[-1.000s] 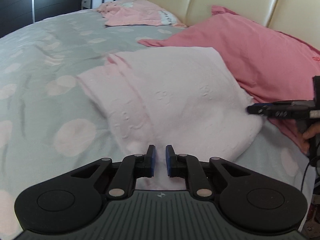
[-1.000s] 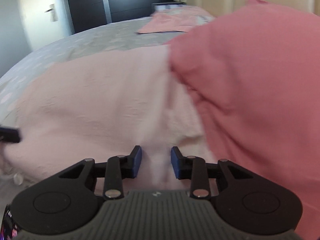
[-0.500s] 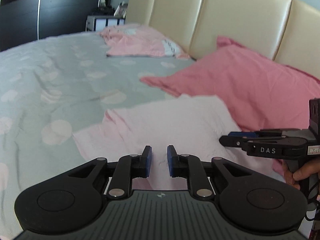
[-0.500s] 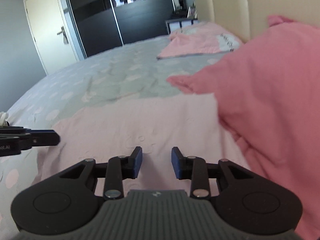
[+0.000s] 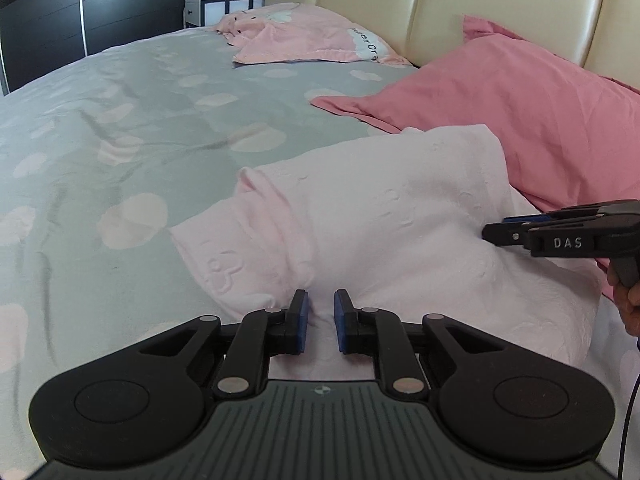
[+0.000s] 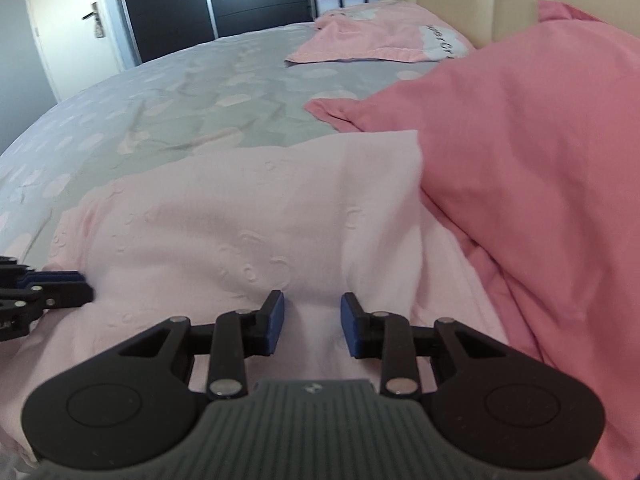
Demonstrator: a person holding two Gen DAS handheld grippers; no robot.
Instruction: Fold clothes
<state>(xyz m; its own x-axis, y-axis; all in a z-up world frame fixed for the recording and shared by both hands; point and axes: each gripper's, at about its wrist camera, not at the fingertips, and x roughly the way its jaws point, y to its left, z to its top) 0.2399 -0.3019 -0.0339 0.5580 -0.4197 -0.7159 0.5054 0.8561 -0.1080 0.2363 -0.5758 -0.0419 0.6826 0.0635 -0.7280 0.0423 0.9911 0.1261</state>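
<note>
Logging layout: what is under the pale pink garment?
The pale pink garment lies on the spotted grey-green bedspread, its right side against the darker pink pillow. Whatever lies beneath its folds is hidden.

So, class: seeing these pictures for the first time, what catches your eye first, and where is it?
First, the pale pink garment lying partly folded in the foreground of the bed, with both open grippers, left and right, at its near edge. Next, the deep pink pillow against its right side.
</note>
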